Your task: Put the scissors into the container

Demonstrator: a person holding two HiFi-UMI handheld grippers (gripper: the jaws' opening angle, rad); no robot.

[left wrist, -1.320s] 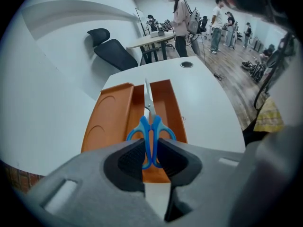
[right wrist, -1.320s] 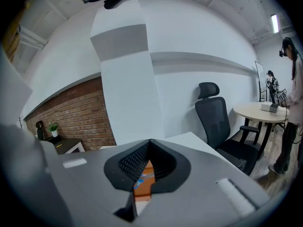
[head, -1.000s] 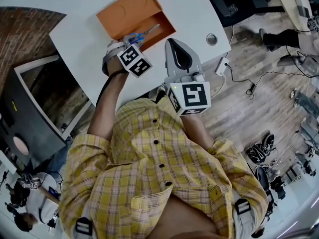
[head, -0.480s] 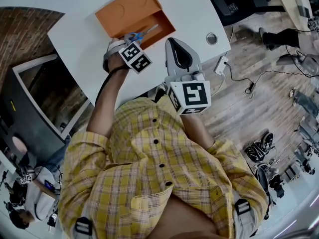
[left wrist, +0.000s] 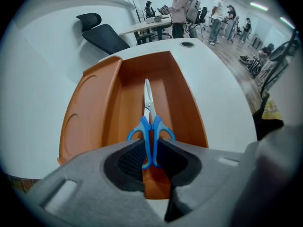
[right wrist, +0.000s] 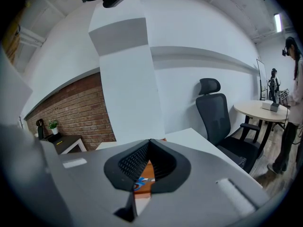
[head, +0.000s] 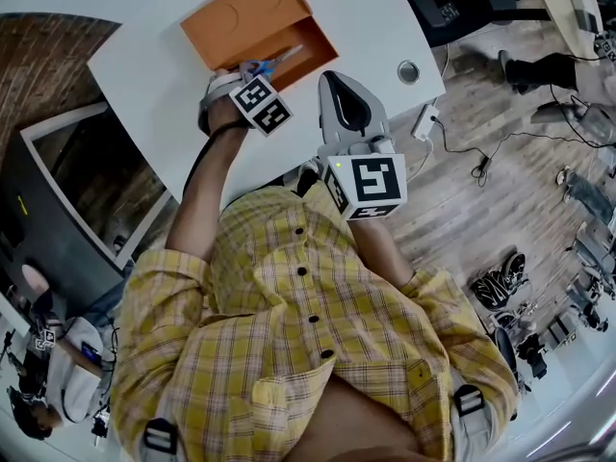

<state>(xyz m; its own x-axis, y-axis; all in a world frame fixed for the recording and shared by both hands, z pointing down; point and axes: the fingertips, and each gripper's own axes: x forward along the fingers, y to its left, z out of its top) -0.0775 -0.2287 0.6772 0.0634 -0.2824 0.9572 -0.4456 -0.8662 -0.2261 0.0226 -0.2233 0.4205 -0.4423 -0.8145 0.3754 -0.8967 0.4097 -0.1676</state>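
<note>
The blue-handled scissors (left wrist: 148, 109) point forward, blades closed, over the deep trough of the orange container (left wrist: 94, 109). My left gripper (left wrist: 150, 151) is shut on their handles, just at the container's near end. In the head view the scissors (head: 273, 64) hang over the container (head: 241, 19) near its front rim, with the left gripper (head: 241, 75) right behind them. My right gripper (head: 339, 92) hovers over the white table to the right, jaws closed with nothing between them. Through the slit under its pads (right wrist: 137, 162), the right gripper (right wrist: 149, 143) view shows a bit of the container (right wrist: 147, 170).
The white table (head: 366, 17) has a round cable grommet (head: 409, 72) near its right edge. A black office chair (left wrist: 102, 32) stands beyond the table's far end. Cables and shoes lie on the wooden floor at right. People stand in the background.
The left gripper has moved a little forward with the scissors, further over the container's near end. The right gripper has stayed in place.
</note>
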